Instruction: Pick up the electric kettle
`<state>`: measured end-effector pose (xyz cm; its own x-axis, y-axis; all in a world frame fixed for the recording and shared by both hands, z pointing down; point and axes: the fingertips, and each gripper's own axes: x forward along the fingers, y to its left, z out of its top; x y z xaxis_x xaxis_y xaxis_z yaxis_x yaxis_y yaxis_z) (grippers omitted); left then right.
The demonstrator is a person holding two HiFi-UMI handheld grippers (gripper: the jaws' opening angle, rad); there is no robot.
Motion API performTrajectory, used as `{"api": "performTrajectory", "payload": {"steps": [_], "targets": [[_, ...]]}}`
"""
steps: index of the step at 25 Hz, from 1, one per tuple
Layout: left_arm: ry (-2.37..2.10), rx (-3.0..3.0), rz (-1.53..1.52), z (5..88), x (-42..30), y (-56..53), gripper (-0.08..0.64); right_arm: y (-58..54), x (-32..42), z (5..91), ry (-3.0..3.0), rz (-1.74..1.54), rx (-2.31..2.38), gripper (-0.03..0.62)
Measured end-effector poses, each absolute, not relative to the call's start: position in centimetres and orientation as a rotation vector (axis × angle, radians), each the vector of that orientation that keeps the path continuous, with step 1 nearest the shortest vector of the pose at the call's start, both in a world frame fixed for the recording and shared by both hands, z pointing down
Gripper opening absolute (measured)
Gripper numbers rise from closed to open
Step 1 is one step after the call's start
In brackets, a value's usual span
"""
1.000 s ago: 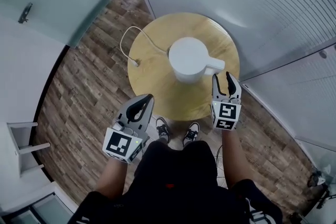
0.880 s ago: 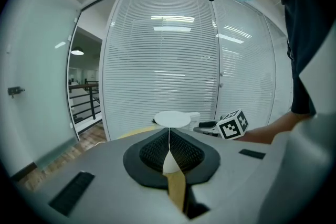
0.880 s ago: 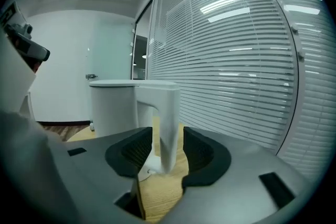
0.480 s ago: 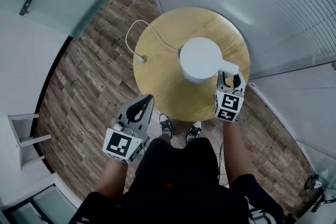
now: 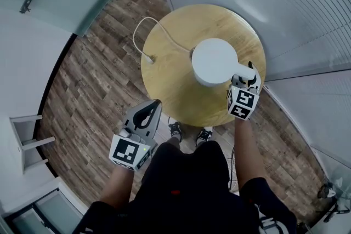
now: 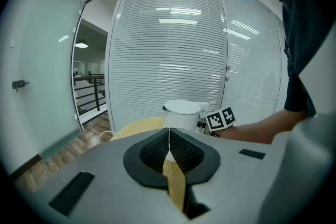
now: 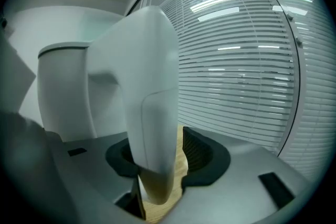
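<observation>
While the electric kettle [image 5: 215,61] stands upright on the round wooden bench [image 5: 175,90], its white lid is shut, so nothing of its inside can be seen. The right gripper [image 5: 246,77] is at the kettle's handle [image 7: 152,113], on the side of the kettle away from the cord. The right gripper view shows that handle standing between the two jaws, which are apart. It sits close against one pad, and a strip of bench wood shows between it and the other pad [image 7: 198,152], so the jaws straddle the handle without clamping it. The left gripper [image 5: 147,111] hangs well apart from the kettle, off the bench and over the plank floor [image 5: 93,90], with its jaws pressed together on nothing. A white cord [image 5: 143,35] leaves the kettle opposite the handle, loops out past the bench rim and comes back to a plug [image 5: 150,59] lying on the bench, apart from the kettle.
</observation>
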<state>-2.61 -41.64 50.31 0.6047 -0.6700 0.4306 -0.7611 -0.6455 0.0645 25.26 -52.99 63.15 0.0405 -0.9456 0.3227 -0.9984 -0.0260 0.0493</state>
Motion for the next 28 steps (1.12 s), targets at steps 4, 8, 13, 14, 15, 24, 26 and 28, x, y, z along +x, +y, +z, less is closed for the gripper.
{"api": "performTrajectory", "payload": {"steps": [4, 8, 13, 14, 15, 24, 26, 28], "targets": [[-1.19, 2.578, 0.554, 50.7, -3.2, -41.8, 0.023, -53.7, 25.3, 63.1, -1.988, 0.28, 2.088, 0.161], [-1.202, 2.567, 0.556, 50.8, -3.6, -41.8, 0.023, -53.7, 25.1, 62.9, -1.986, 0.272, 2.108, 0.075], [-1.201, 2.561, 0.548, 50.9, -4.1, -41.9, 0.023, -53.8, 25.0, 62.7, -1.993, 0.275, 2.124, 0.054], [-1.199, 2.561, 0.545, 51.0, -4.1, -41.8, 0.023, -53.8, 25.0, 62.6, -1.994, 0.277, 2.129, 0.054], [-1.199, 2.561, 0.545, 51.0, -4.2, -41.8, 0.023, -53.8, 25.1, 62.5, -1.995, 0.279, 2.137, 0.052], [-1.206, 2.552, 0.56, 51.2, -5.0, -42.4, 0.023, -54.9, 25.4, 61.8, -1.941, 0.325, 2.189, 0.051], [-1.208, 2.55, 0.558, 51.2, -5.3, -42.5, 0.023, -55.1, 25.3, 61.5, -1.926, 0.336, 2.19, 0.051], [-1.212, 2.55, 0.551, 51.0, -5.7, -42.7, 0.023, -55.3, 25.2, 61.0, -1.915, 0.334, 2.194, 0.051]]}}
